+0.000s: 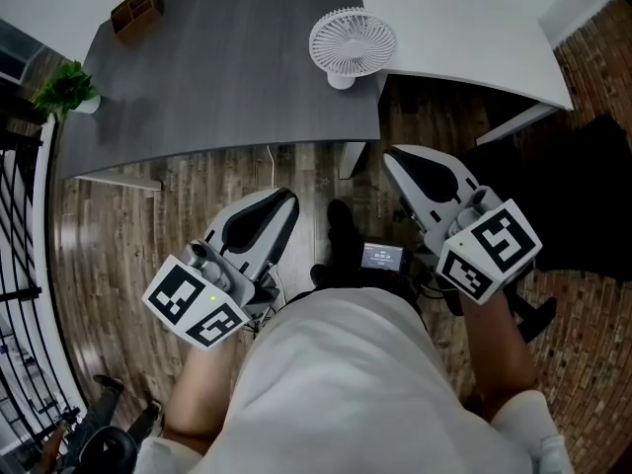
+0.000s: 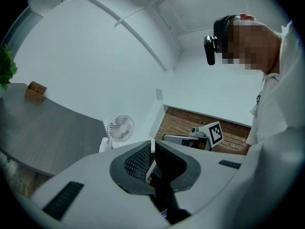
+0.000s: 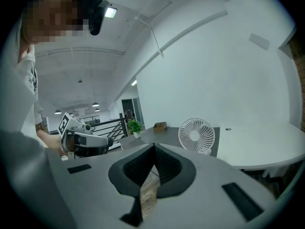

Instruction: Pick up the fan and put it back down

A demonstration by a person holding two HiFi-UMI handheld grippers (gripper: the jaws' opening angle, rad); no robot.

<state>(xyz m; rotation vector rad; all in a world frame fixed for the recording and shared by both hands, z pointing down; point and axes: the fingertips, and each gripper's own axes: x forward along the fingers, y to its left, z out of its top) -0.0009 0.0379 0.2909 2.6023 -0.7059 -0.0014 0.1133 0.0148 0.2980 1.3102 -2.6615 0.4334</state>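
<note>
**B:** Where's the fan sitting?
**A:** The fan point(image 1: 352, 42) is standing upright on the worktop point(image 1: 227, 57), upper middle of the frame, right where the dark top is meeting the white one.
**B:** Tongs?
**A:** Left tongs point(image 1: 279, 203) and right tongs point(image 1: 397, 161) are both sitting clenched, gripping nothing, lower centre, well apart from the fan.
**B:** About to be picked, or set back down?
**A:** Can't say. A standing fan with both tongs clear is fitting either.
**B:** Risks?
**A:** If someone's going in with the tips clenched, they'd be shoving it, not grabbing. It's a big head on a small foot, so I'm expecting it to tip easily, and it's sitting near the worktop's corner edge. Pinching the thin grille is risking bent ribs or a slip.
</note>
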